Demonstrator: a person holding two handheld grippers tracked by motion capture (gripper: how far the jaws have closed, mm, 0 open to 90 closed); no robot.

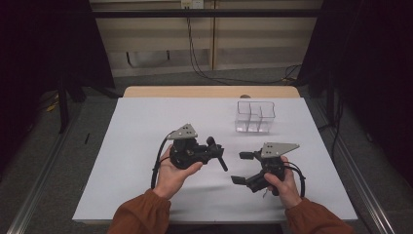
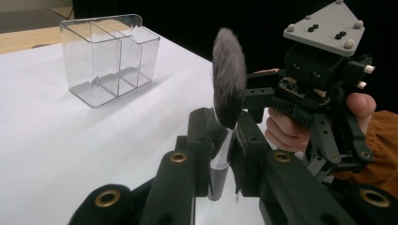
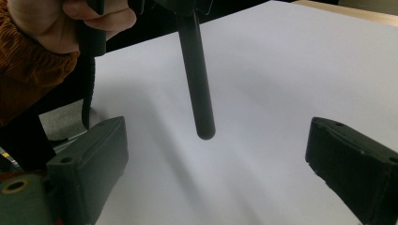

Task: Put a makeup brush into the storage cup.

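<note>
A makeup brush with a grey bristle head, a silver ferrule and a black handle is clamped at the ferrule by my left gripper, which is shut on it. In the high view, the left gripper is held above the table's middle, and the handle slants down to the right. My right gripper is just right of it and stands open. Its jaws flank the handle's free end without touching it. A clear compartmented organizer stands upright behind them.
A white sheet covers the table, with a wooden strip along the far edge. The organizer holds nothing visible. Cables and dark stands occupy the floor beyond the table.
</note>
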